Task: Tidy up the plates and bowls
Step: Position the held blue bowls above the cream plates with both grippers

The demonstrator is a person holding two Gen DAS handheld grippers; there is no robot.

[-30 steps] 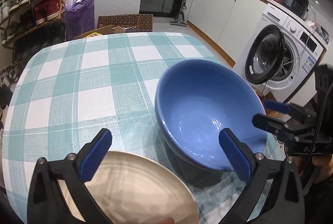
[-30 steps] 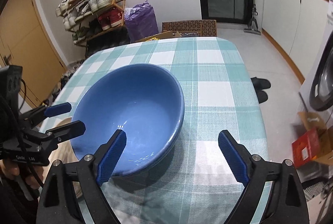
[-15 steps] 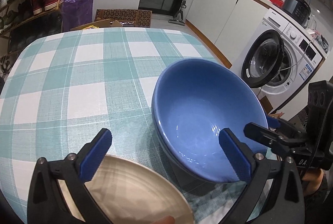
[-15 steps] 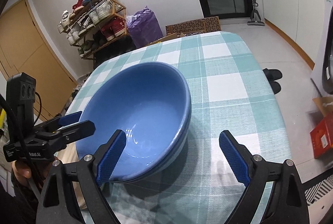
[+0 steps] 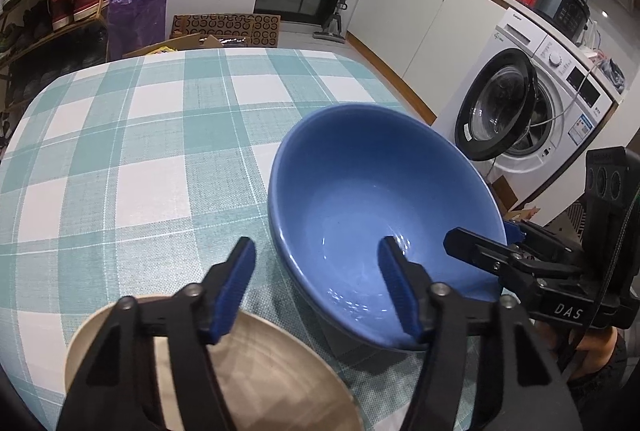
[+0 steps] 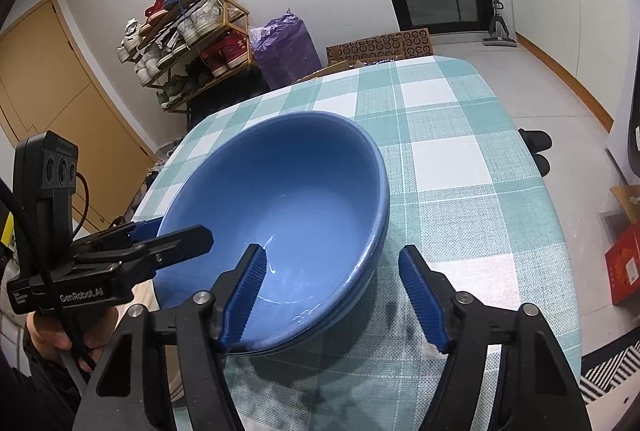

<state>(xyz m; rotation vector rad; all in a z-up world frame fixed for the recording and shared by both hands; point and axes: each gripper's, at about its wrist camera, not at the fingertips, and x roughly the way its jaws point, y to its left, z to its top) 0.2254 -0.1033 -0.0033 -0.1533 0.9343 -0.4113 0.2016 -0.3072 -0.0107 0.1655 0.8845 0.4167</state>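
Observation:
A large blue bowl [image 5: 372, 199] stands on the checked tablecloth [image 5: 120, 151]; in the right wrist view a second blue rim shows just under the bowl [image 6: 288, 191], as if two are nested. A beige plate [image 5: 260, 371] lies near its left side. My left gripper [image 5: 316, 291] straddles the bowl's near rim, one finger inside and one outside, jaws closing with a wide gap left. My right gripper [image 6: 332, 299] straddles the rim from the other side the same way, also closing, pads not touching. Each gripper shows in the other's view: right gripper [image 5: 480, 251], left gripper [image 6: 172, 235].
A washing machine [image 5: 520, 119] with its door open stands past the table's right edge. A shoe rack [image 6: 188, 27], a purple bag [image 6: 284, 43] and cardboard boxes [image 5: 224, 27] sit beyond the far edge. A person's hand [image 6: 52, 335] holds the left gripper.
The jaws of both grippers have narrowed markedly around the bowl's rim. The bowl and the plate have stayed about where they were.

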